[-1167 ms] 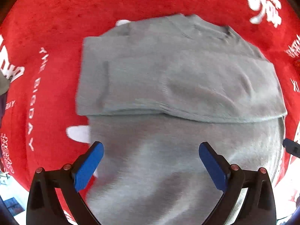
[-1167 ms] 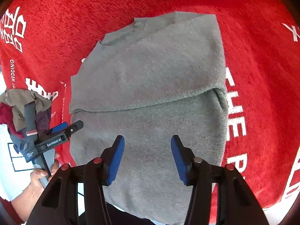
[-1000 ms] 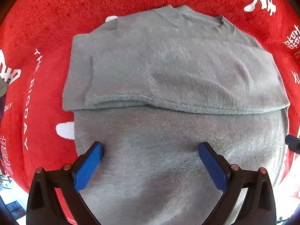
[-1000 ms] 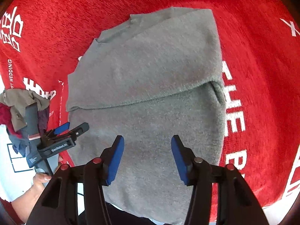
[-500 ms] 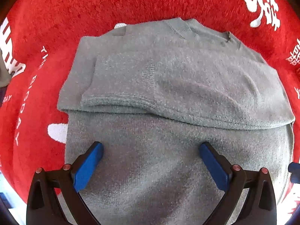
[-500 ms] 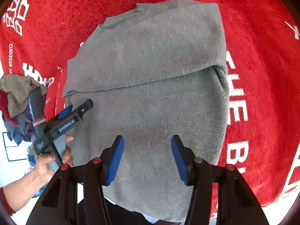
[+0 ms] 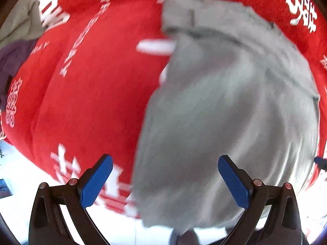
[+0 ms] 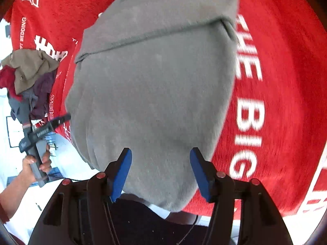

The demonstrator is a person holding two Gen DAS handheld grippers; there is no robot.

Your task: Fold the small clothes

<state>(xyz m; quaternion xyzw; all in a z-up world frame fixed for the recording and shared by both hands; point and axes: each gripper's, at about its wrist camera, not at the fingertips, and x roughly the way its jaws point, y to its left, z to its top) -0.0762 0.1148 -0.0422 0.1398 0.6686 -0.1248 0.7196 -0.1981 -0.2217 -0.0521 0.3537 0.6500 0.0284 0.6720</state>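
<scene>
A grey knit sweater (image 8: 155,85) lies partly folded on the red cloth, its top part doubled over the lower part, and its lower hem hangs over the near table edge. It is blurred in the left wrist view (image 7: 229,110). My left gripper (image 7: 165,179) is open and empty over the sweater's left hem corner. In the right wrist view it (image 8: 61,119) sits at the sweater's left edge. My right gripper (image 8: 160,172) is open and empty just above the lower hem.
A red cloth (image 8: 276,81) with white lettering covers the table. A pile of clothes (image 8: 30,77) in olive, dark red, purple and grey sits at the left; it also shows in the left wrist view (image 7: 18,38). White floor lies past the near edge.
My left gripper has swung left and down to the sweater's lower left corner; its view is blurred. My right gripper has come closer to the lower hem. Both stay open.
</scene>
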